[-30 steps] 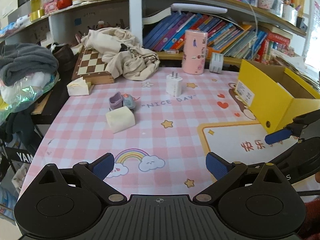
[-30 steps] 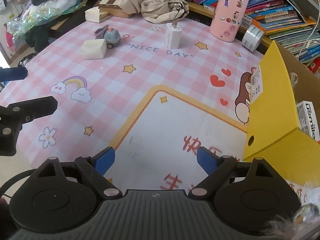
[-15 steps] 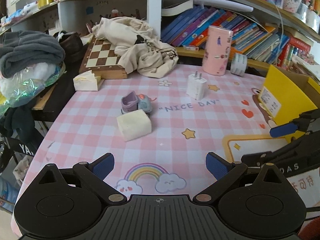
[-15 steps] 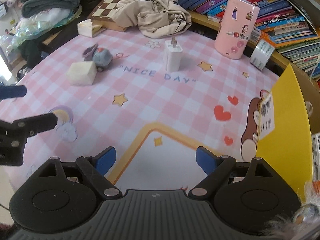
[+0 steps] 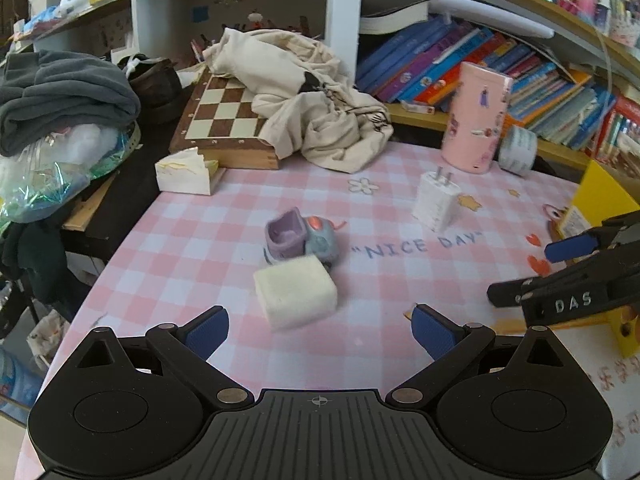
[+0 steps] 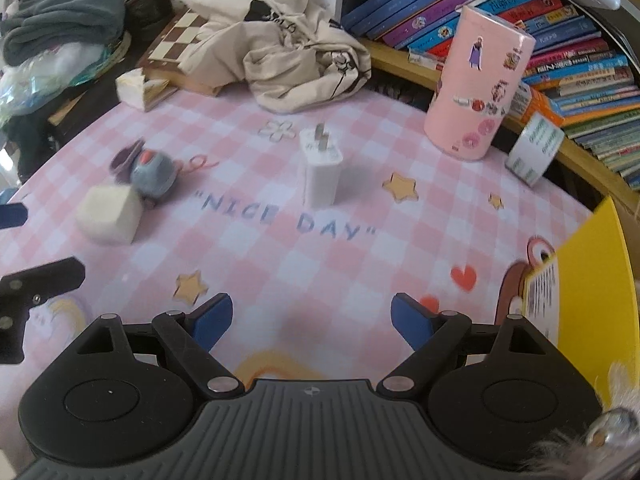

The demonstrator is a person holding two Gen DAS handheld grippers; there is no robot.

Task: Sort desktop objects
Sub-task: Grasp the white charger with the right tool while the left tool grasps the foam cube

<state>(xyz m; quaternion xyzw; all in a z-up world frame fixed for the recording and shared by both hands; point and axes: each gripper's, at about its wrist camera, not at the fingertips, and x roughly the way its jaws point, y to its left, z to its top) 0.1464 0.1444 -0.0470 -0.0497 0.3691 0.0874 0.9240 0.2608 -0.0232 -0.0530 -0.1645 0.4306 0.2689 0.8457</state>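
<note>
On the pink checked mat [image 5: 192, 248] lie a cream foam block [image 5: 295, 298], a purple-and-grey toy car [image 5: 302, 240] just behind it, and an upright white charger plug [image 5: 435, 202]. My left gripper [image 5: 320, 330] is open and empty, just in front of the foam block. My right gripper [image 6: 310, 322] is open and empty, short of the charger plug [image 6: 322, 168]. The foam block [image 6: 108, 220] and toy car [image 6: 150, 174] sit at the left of the right wrist view. A yellow box [image 6: 592, 300] stands at the right.
A pink stickered canister [image 5: 478, 118] and a tape roll [image 5: 518, 150] stand at the back by the bookshelf. A chessboard [image 5: 226, 120] under beige cloth [image 5: 320, 108], a tissue box [image 5: 186, 172] and a clothes pile [image 5: 60, 96] are at back left.
Both grippers have moved forward over the mat towards the objects. The foam block and toy car now lie close before the left gripper, the charger plug nearer the right. Both stay open.
</note>
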